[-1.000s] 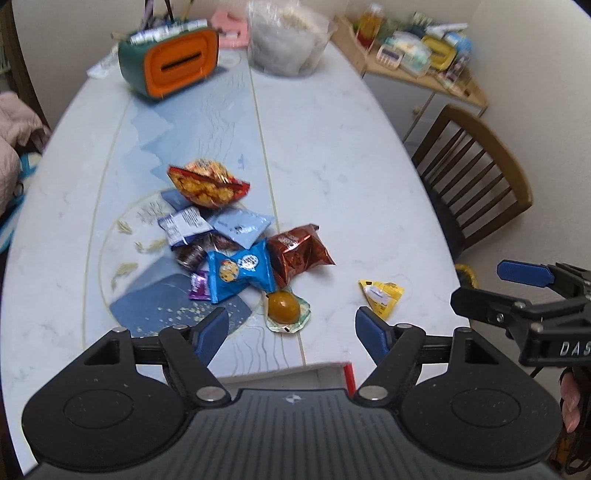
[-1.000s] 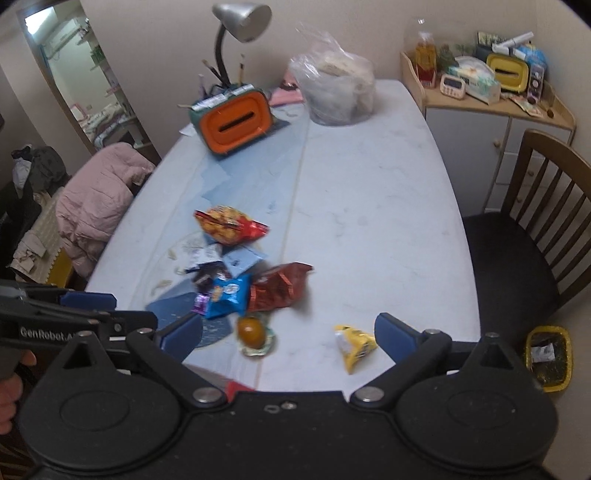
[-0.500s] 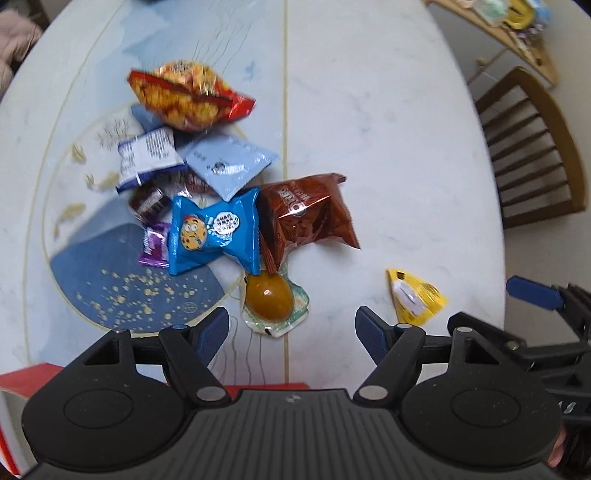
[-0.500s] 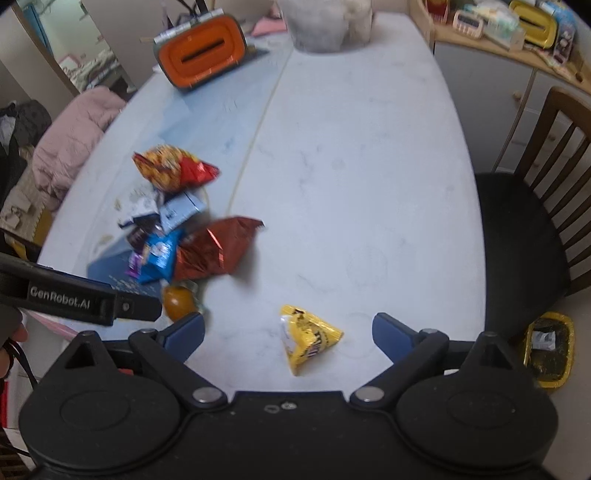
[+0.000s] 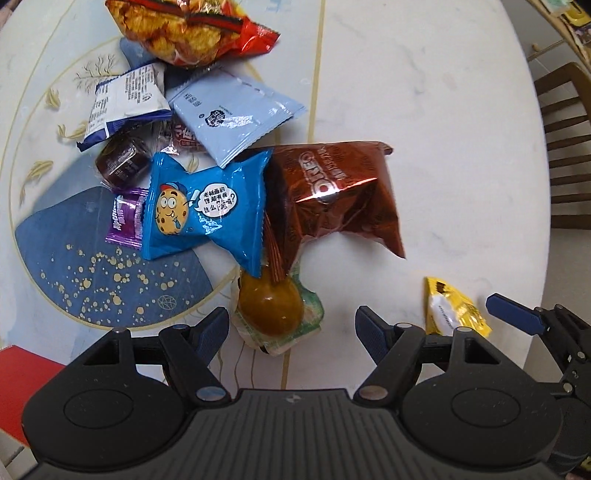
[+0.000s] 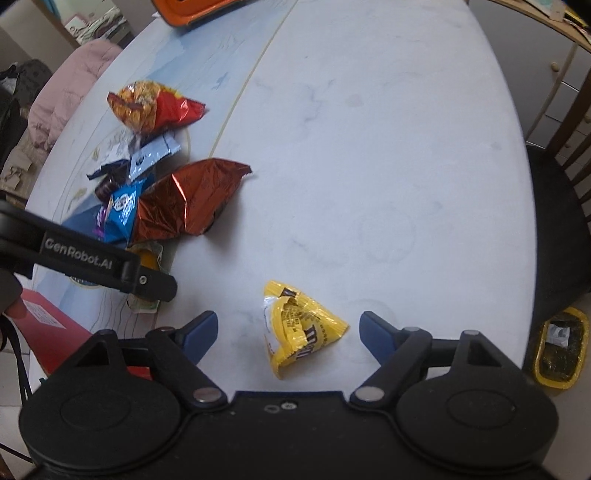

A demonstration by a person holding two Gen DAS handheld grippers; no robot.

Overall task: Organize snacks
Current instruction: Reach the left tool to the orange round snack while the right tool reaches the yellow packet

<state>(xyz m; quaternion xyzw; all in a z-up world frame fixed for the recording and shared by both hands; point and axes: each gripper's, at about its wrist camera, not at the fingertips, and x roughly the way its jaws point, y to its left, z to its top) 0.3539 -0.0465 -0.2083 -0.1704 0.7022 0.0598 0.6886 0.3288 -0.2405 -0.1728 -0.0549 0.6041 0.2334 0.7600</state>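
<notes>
While wrappers half-bury the jelly cup, both grippers gape, the right one closing.

In the left wrist view, a heap of snacks fills the upper left and middle of the frame on the counter. The chip bag lies at the top; below it sit a white packet on the left and a flat sachet on the right. Lower, the cookie packet overlaps the foil bag to its right and a small candy to its left. The jelly cup lies under both, at lower middle. The candy pouch lies apart at lower right. A chair stands at the right edge, a box at lower left.
</notes>
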